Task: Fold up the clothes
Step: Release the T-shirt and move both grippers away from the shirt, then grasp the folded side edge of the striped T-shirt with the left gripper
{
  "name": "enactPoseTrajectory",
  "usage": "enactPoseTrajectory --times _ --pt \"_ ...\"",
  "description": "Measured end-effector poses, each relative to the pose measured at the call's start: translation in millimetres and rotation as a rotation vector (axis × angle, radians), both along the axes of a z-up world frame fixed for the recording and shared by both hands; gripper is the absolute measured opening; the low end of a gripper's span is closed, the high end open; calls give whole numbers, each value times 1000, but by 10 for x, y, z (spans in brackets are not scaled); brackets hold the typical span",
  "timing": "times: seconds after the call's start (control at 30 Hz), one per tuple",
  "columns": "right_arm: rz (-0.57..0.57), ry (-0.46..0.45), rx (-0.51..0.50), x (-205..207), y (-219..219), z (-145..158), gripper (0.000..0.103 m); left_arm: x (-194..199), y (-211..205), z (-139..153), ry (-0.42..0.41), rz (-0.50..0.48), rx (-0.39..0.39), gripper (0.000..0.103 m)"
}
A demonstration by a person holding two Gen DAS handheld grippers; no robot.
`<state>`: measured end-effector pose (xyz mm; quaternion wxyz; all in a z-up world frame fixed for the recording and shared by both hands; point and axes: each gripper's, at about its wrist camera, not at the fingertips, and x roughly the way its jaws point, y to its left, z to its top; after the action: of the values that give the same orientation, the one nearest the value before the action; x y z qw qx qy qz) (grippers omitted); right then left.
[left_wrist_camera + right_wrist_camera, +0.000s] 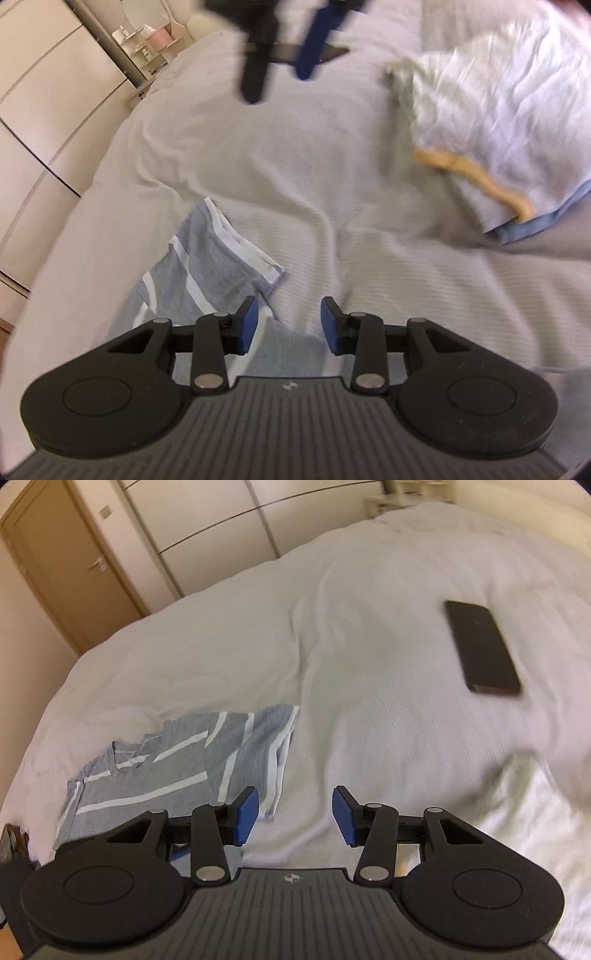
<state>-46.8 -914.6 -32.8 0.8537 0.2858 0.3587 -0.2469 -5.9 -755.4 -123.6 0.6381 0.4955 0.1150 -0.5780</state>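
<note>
A: Where's the garment?

B: The grey striped shirt [184, 760] lies rumpled on the bed [369, 664], left of both grippers. The left gripper [289, 325] hangs just over its edge, jaws parted, gripping nothing; the right gripper [294, 816] is also parted and empty.

A: Anything around it?

B: A dark phone [482, 648] sits well apart on the cover, and a pile of pale clothes [498, 129] lies to the right. Wardrobe doors [221, 528] stand behind.
</note>
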Motion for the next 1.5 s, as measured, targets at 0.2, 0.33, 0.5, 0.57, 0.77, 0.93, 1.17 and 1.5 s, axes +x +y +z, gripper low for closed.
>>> enactPoseTrajectory --times 0.2,0.33,0.5,0.57,0.77,0.93,1.17,1.5 --pt "144 -10 55 473 -654 -321 47 -108 -445 -399 -197 -13 51 32" --pt "237 -13 116 742 -986 -540 47 -138 -646 -575 -247 13 109 22" --pt "315 -2 151 1025 -1268 -755 47 -65 -782 -539 -192 132 58 1" --pt "348 9 149 1142 -1327 -833 47 -13 -810 -499 -142 189 22 1" --pt "445 32 111 1502 -1425 -1065 47 40 -788 -419 -76 265 -50 1" --pt "491 53 119 1724 -1457 -1228 47 -26 -699 -462 -148 238 -55 30" --pt "483 86 135 1807 -1515 -1254 6 58 -761 -654 -211 185 -12 35" --pt "447 106 116 1779 -1527 -1093 1 477 -882 -544 73 380 -105 4"
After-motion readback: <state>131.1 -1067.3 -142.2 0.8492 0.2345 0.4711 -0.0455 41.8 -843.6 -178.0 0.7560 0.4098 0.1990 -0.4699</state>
